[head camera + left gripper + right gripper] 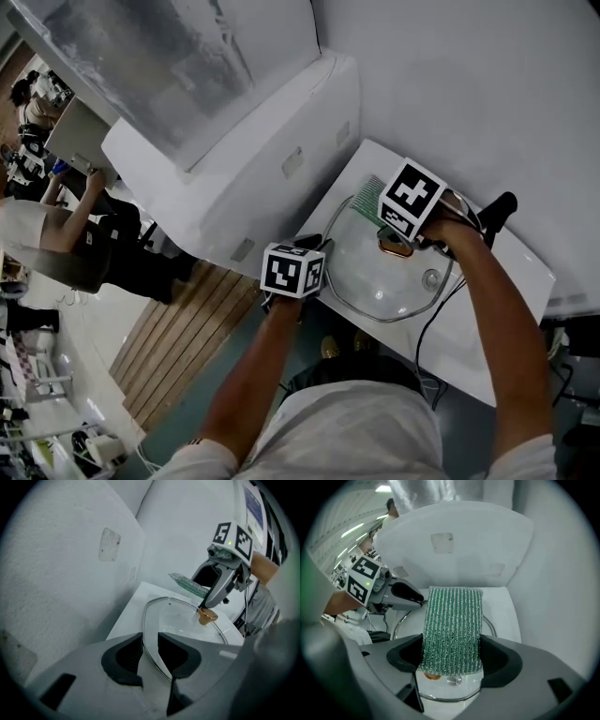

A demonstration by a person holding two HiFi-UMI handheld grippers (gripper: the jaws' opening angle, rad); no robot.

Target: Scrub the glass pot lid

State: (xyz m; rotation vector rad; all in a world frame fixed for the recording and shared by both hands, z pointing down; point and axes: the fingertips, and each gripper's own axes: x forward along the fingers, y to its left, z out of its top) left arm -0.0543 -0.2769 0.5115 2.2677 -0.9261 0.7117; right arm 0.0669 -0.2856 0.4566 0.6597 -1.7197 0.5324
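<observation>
Glass pot lid (375,281) is seen lying dome-up on a white table (457,361), right of centre and low in the head view. The upper right of that frame is filled by a pale wall (469,84). A white box-shaped unit (272,141) is set against the wall, running from the upper left toward the table's corner. A strip of wooden flooring (187,328) is shown at the lower left. The lid's left rim is taken by the left gripper (150,654): low in the left gripper view, its jaws are drawn to a narrow gap with the metal rim between them. The right gripper (452,656) is held over the lid's upper part in the head view. Its jaws are closed on a green scrub pad (452,630), which is shown standing up the middle of the right gripper view. Below the pad's lower edge an amber knob (432,676) and, just beside it, a small silver vent (453,680) are seen on the glass.
</observation>
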